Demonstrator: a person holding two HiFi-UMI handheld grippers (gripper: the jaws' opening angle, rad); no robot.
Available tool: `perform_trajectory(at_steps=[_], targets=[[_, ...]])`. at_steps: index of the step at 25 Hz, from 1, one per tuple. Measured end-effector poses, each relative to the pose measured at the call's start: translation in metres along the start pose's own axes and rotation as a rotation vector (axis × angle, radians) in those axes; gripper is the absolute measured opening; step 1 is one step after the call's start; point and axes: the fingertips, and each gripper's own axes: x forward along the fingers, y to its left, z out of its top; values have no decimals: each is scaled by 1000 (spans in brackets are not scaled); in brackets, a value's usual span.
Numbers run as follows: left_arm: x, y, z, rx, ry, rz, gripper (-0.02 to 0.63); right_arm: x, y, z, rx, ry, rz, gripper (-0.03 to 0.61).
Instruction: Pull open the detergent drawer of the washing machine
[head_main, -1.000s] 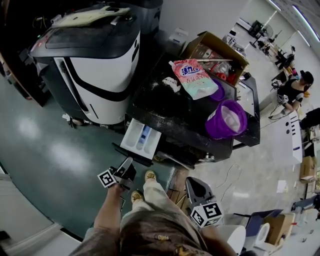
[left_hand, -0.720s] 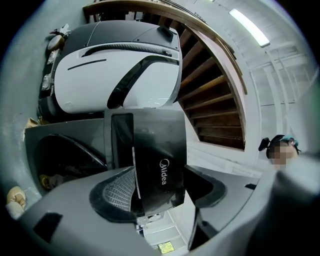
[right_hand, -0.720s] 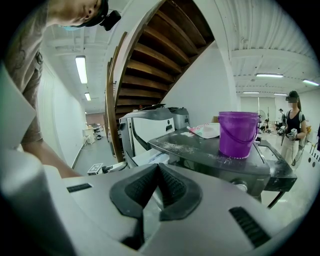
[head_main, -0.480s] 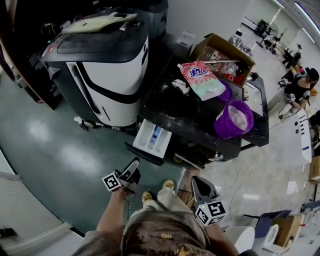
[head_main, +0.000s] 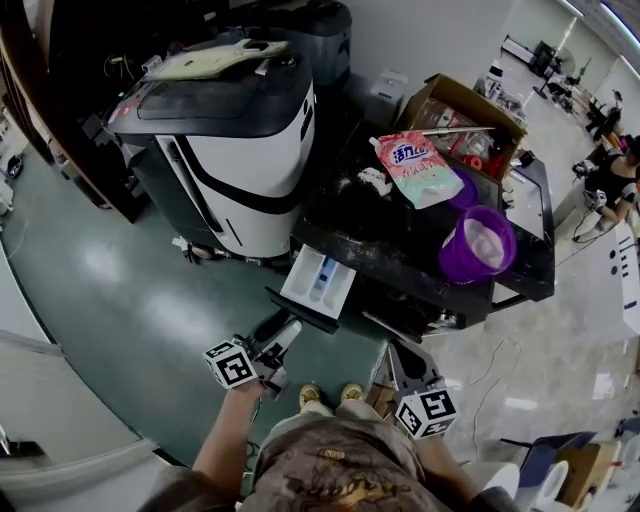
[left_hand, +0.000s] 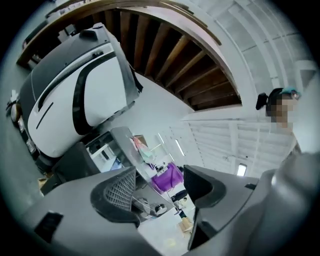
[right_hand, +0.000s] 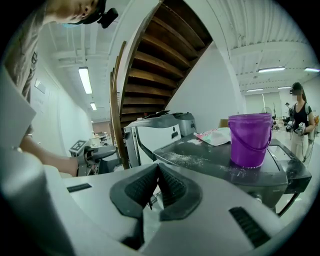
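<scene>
While I look down from above, the detergent drawer (head_main: 303, 278) of the washing machine (head_main: 385, 245) stands pulled out of the machine's front, toward me and a little to the left. It is white inside, with a blue compartment (head_main: 322, 278) in its middle.

My left hand-held gripper (head_main: 278, 335) is on the near side of the drawer, close to its dark front panel but apart from it. It is released: its two jaws stand wide apart, and between them I see only the room. My right hand-held gripper (head_main: 402, 357) is further right, near the machine's front, and it touches nothing. Its jaws are clenched, pad against pad, with nothing between them.

On the dark top of the washing machine a purple bucket (head_main: 480, 243) stands upright at the right side. A pink and green detergent pouch (head_main: 418, 170) lies flat just beyond it. Some white powder (right_hand: 187, 157) is scattered on the top. An open cardboard box (head_main: 455, 110) is on the far side of the pouch. Left of the washing machine a big white and black machine (head_main: 240, 150) stands on the green floor (head_main: 110, 290). Far at the right a person (right_hand: 300, 117) is standing.
</scene>
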Motion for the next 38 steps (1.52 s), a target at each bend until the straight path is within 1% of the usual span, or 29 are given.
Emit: perform_trajectory(at_steps=[5,8,10,14,15,17,21,27,31,34,38], targets=[[13,-53,5,175,41,15,305,-3,-13,13,-3,-24,17,5],[18,-79,-1,328,88,0,305,-4,-19,20,-5,-42,26,5],[20,-89,-7,414,114,23,305,-4,-21,24,-14,-54,31,5],[21,-100,-16,531,122,88,298,-5,-25,31,-35,-64,40,5],[20,-101,-19,558,122,101,288,-6,-26,31,-38,-64,44,5],[20,-102,-24,605,120,122,249,-7,-28,29,-42,-62,50,5],[16,-96,-33,643,112,166,154,-9,-28,20,-43,-59,58,4],[10,-87,-38,671,83,216,55,-11,-29,8,-28,-54,60,3],[9,-82,-42,696,85,246,26,-11,-29,3,-22,-56,66,3],[9,-78,-43,705,78,274,21,-12,-30,2,-20,-57,71,3],[14,-79,-42,699,59,287,20,-13,-34,2,-18,-65,72,3]])
